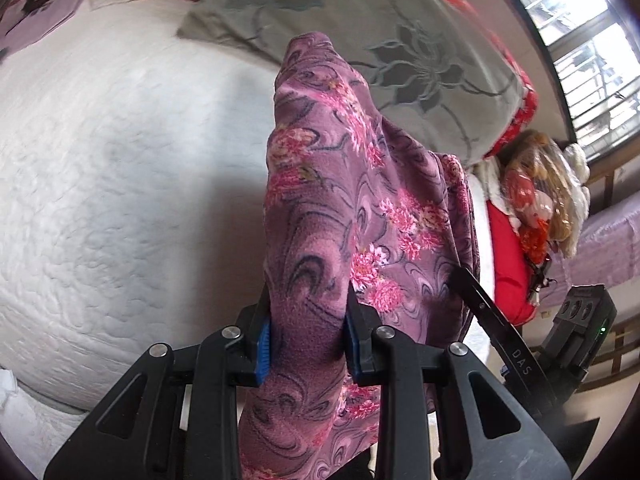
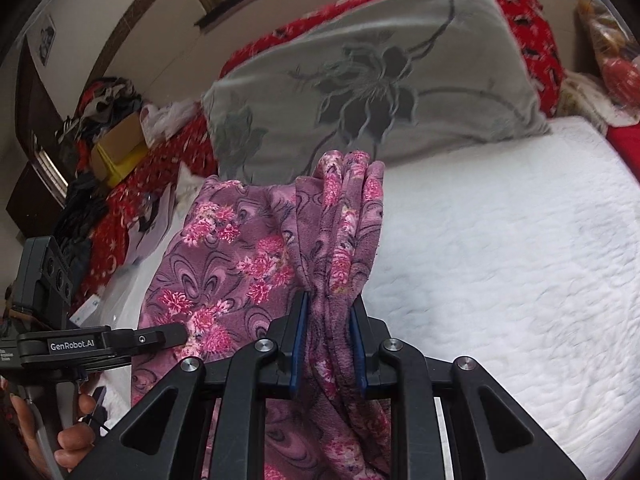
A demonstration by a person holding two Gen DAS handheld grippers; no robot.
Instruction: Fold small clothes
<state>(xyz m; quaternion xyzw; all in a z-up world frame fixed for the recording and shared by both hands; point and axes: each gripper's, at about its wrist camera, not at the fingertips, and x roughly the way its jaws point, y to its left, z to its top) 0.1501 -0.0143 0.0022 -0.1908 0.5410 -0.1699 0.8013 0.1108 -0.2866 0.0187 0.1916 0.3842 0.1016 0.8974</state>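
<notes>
A purple fleece garment with pink flowers (image 1: 340,208) is held up above a white quilted bed (image 1: 120,184). My left gripper (image 1: 307,320) is shut on a bunched edge of it. My right gripper (image 2: 329,320) is shut on another gathered edge of the same garment (image 2: 248,264). The cloth spans between the two grippers and hangs down below them. The right gripper also shows at the right of the left wrist view (image 1: 480,304), and the left gripper at the left of the right wrist view (image 2: 160,338).
A grey pillow with a dark flower print (image 2: 380,80) lies at the head of the bed (image 2: 500,260), on a red blanket (image 2: 528,12). A doll (image 1: 536,200) sits by the window. Boxes and clothes (image 2: 116,140) pile at the left.
</notes>
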